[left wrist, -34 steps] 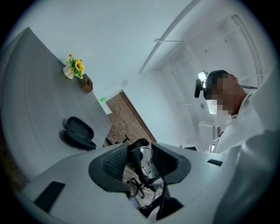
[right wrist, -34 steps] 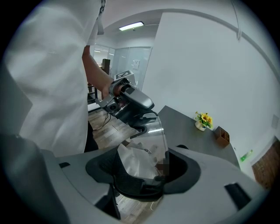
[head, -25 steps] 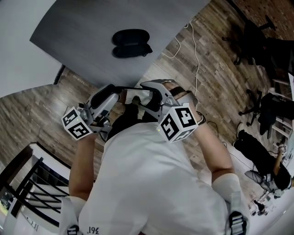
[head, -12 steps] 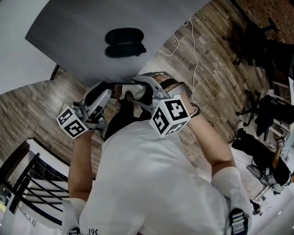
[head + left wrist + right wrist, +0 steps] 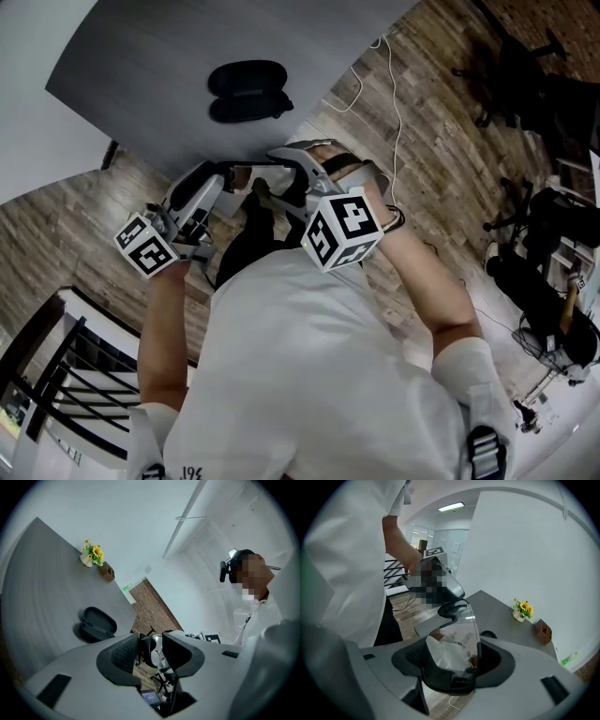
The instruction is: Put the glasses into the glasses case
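Just below the bench's [image 5: 141, 75] lower edge, in the middle of the head view, you hold the glasses [image 5: 251, 171] in the air between your two tools. Your left hand-held gripper [image 5: 221, 178] is clenched on one end of the dark frame, its pads close together on it. Your right hand-held gripper [image 5: 281, 169] grasps the other end with its jaws standing wider. The frame's dark rim is pressed between its pads, and in the right gripper view a clear lens rises out of them. The glasses case [image 5: 248, 91] lies open on the bench at the upper centre of the head view, apart from the glasses and touching neither tool. At the far end of the bench, small in both gripper views, stands a pot of yellow flowers [image 5: 92, 554], with a wooden box [image 5: 107, 571] just beside it.
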A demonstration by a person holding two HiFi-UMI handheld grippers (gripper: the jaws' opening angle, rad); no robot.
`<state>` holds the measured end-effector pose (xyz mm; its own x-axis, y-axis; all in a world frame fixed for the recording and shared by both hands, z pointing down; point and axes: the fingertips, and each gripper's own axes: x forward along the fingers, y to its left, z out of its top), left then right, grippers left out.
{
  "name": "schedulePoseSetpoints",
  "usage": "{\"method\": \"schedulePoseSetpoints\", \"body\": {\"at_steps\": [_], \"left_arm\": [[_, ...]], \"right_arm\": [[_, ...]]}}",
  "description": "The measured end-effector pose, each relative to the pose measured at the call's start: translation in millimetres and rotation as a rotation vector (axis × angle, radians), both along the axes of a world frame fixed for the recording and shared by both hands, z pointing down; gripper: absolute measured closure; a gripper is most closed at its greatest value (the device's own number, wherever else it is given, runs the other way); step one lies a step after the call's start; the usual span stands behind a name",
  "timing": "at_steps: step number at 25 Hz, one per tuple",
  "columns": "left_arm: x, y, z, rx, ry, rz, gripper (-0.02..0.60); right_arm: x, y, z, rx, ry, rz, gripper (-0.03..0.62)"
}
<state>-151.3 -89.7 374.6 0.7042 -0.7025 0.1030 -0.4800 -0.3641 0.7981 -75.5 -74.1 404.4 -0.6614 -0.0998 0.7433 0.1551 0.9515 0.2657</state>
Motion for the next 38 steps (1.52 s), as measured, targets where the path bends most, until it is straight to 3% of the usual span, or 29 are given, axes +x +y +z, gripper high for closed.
{"method": "schedulePoseSetpoints", "body": {"at_steps": [38], "left_arm": [[-23, -86, 21, -0.025, -0.057, 0.003, 0.416]], "right_arm": [[-19, -93, 38, 0.076, 0.068, 0.017, 0.312]]}}
